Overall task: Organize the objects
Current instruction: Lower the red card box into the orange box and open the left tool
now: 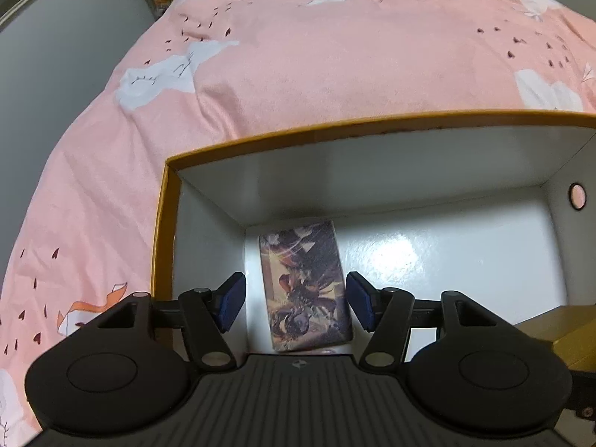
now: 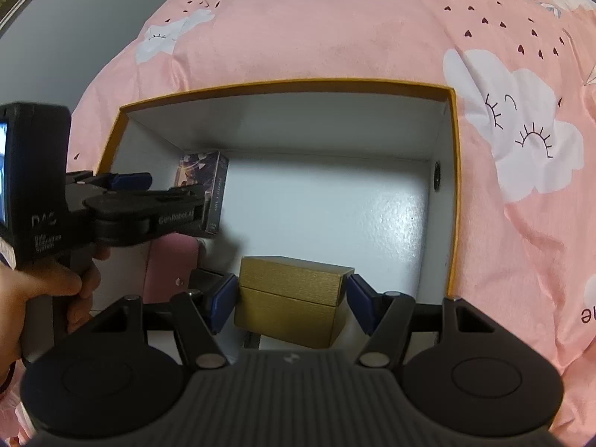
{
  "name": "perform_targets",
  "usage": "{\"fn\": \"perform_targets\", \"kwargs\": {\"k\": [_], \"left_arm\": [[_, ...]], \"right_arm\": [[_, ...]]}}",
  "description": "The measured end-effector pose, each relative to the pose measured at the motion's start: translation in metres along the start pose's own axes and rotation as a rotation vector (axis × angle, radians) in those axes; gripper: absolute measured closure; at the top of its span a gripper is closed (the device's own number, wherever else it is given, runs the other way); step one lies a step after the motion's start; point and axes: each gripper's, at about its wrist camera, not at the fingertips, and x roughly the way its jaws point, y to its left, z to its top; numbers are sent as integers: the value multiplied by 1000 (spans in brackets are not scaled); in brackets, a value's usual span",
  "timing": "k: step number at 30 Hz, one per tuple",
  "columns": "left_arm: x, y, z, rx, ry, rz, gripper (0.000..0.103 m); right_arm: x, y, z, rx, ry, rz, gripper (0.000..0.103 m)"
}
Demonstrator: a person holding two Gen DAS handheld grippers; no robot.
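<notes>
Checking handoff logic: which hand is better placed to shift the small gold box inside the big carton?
Right. The right gripper straddles the small gold ribbed box, pads open on either side. The left gripper is over the illustrated card pack, at the far-left corner of the orange-rimmed white carton.

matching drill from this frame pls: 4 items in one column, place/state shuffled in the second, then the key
Items:
1. card box
2. gold box
3. storage box
4. left claw

Descriptions:
A. open-topped, on the pink bedding, orange rim, white inside
B. lies at the far-left corner of the white floor, illustrated face up
C. sits between the right claw pads, near side of the white floor
D. open, pads clear on both sides of the illustrated box

Pairs: 1-B, 2-C, 3-A, 4-D
</notes>
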Motion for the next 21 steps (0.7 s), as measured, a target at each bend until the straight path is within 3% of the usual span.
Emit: {"fn": "perform_targets", "kwargs": {"k": [4,9,16,21], "left_arm": [[-14,16,0,-17,-40,-114,38],[-47,38,0,4,-124,-188,38],[-78,62,4,39,-211,-194,38],[-70,78,4,25,-198,-173,38]], "right_arm": [[4,0,1,-1,-14,31,37],[15,11,11,-24,-38,46,37],[45,45,34,-84,-46,0,37],[68,68,49,-121,-38,-60,37]]}}
